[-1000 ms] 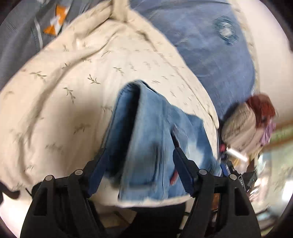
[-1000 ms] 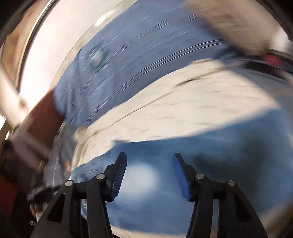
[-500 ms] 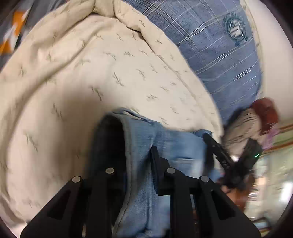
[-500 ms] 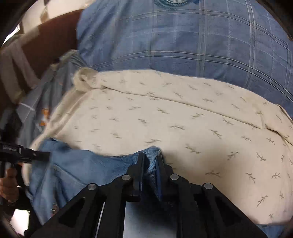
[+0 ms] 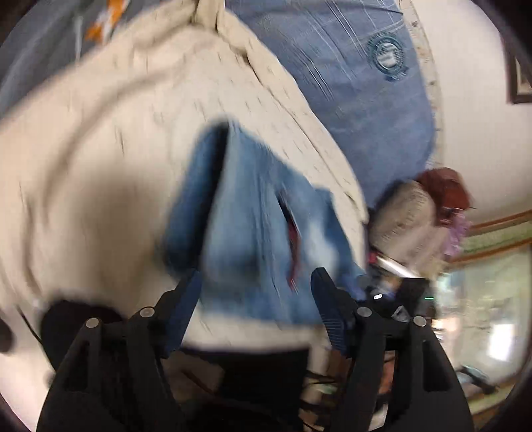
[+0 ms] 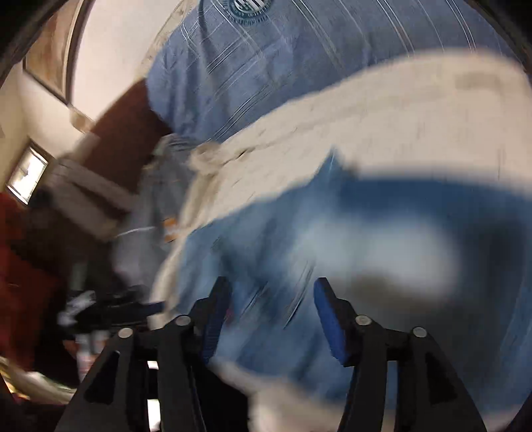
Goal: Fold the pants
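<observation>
Blue denim pants (image 5: 246, 232) lie folded in a bundle on a cream blanket (image 5: 83, 159) with a small leaf print. My left gripper (image 5: 256, 292) is open, its blue-padded fingers apart just in front of the near edge of the pants. In the right wrist view the same pants (image 6: 349, 252) fill the lower middle, blurred by motion. My right gripper (image 6: 269, 299) is open too, its fingers spread over the denim and holding nothing.
A blue plaid cover (image 5: 359, 83) with a round badge lies behind the blanket; it also shows in the right wrist view (image 6: 266, 59). A grey cloth with an orange patch (image 5: 99, 23) is at the far left. Clothes and clutter (image 5: 425, 212) pile at the right by a white wall.
Half a second ago both grippers were shut on the denim. Now both have let go, opened and pulled back from the pants, which lie on the blanket.
</observation>
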Demonstrator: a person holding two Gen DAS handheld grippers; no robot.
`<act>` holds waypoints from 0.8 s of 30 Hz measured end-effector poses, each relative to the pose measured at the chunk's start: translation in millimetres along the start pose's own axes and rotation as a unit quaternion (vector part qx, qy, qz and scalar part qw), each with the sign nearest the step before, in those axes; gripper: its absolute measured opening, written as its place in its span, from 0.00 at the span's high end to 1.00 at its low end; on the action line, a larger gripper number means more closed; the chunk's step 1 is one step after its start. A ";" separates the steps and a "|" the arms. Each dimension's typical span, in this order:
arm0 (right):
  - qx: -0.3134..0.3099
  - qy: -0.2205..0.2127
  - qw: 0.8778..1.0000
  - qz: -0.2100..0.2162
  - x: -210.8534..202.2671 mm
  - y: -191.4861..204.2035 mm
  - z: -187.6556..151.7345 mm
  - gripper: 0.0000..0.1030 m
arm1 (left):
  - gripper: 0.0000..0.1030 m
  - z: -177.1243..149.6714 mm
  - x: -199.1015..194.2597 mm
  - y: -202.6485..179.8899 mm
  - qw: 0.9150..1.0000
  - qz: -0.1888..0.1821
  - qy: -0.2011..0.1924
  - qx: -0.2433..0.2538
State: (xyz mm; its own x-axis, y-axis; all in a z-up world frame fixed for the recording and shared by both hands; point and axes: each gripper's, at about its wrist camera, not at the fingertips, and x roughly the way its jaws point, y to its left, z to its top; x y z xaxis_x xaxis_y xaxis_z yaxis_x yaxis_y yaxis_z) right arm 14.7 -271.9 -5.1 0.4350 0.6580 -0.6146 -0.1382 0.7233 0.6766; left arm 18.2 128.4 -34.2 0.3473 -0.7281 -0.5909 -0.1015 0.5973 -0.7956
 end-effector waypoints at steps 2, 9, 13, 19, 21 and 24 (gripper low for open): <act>0.041 0.022 0.998 0.035 3.7 -5.3 -26.8 0.35 | 0.24 -17.2 7.3 5.4 0.999 -0.020 0.016 -0.020; 0.161 0.048 0.982 0.083 39.5 -31.7 -56.6 0.34 | 0.24 -25.7 50.3 17.0 0.995 0.003 0.058 -0.078; 0.227 0.017 0.967 0.116 56.4 -49.4 -55.3 0.40 | 0.39 -8.1 53.8 7.1 0.996 0.044 0.030 -0.070; 0.138 -0.039 0.981 0.130 33.1 -12.7 -31.8 0.90 | 0.79 18.6 25.9 -32.0 0.999 0.037 -0.002 0.007; 0.125 -0.021 0.984 0.122 40.7 -6.4 -36.4 0.90 | 0.78 15.6 20.1 -32.5 0.998 0.057 -0.015 0.032; 0.137 0.032 0.987 0.070 67.0 -21.5 -54.9 0.88 | 0.76 7.8 37.3 -2.4 0.994 0.105 0.005 0.020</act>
State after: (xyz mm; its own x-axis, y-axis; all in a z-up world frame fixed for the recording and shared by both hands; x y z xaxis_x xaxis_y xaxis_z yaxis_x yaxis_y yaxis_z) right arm -2.1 -231.9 -83.1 0.3697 0.7665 -0.5251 0.0571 0.5453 0.8363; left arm 38.7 102.4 -53.2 0.3128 -0.5891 -0.7451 -0.1329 0.7496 -0.6484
